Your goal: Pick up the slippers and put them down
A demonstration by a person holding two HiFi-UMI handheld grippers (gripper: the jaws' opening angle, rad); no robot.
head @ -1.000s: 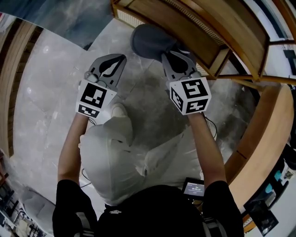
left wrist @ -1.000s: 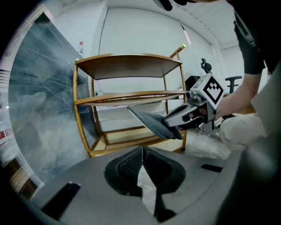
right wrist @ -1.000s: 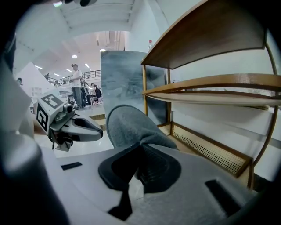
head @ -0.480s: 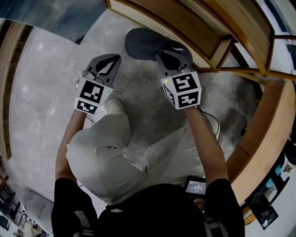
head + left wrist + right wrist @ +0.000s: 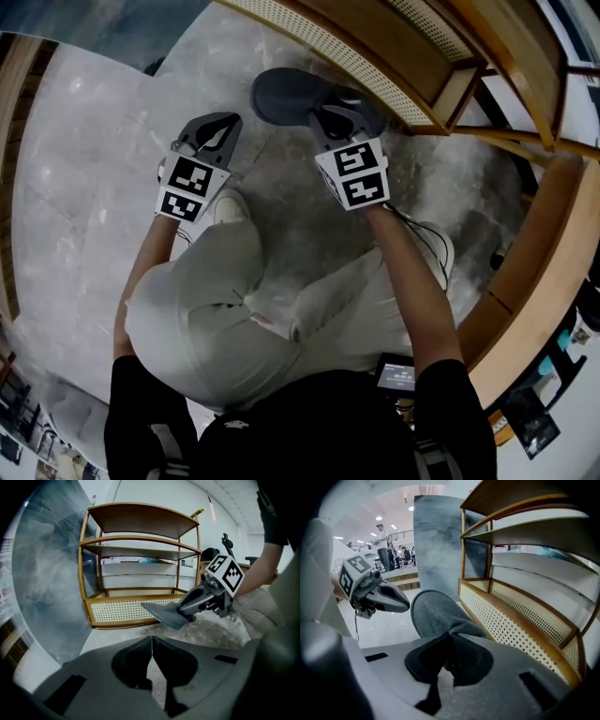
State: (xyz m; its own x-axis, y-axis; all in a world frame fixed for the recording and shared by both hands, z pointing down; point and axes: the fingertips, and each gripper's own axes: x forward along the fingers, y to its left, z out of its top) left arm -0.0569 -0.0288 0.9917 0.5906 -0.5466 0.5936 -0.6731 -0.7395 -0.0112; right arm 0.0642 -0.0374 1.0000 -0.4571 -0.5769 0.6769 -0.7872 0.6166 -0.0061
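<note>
Grey slipper (image 5: 284,94) hangs over the marble floor (image 5: 84,187), just beside the cane-panelled base of the wooden rack (image 5: 375,66). We note it is pinched at its near end by the right tongs (image 5: 339,117). Left tongs (image 5: 217,129) are pressed together with nothing between them, beside the slipper and not touching it.

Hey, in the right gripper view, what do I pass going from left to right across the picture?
left tongs → grey slipper → wooden shelf rack
</note>
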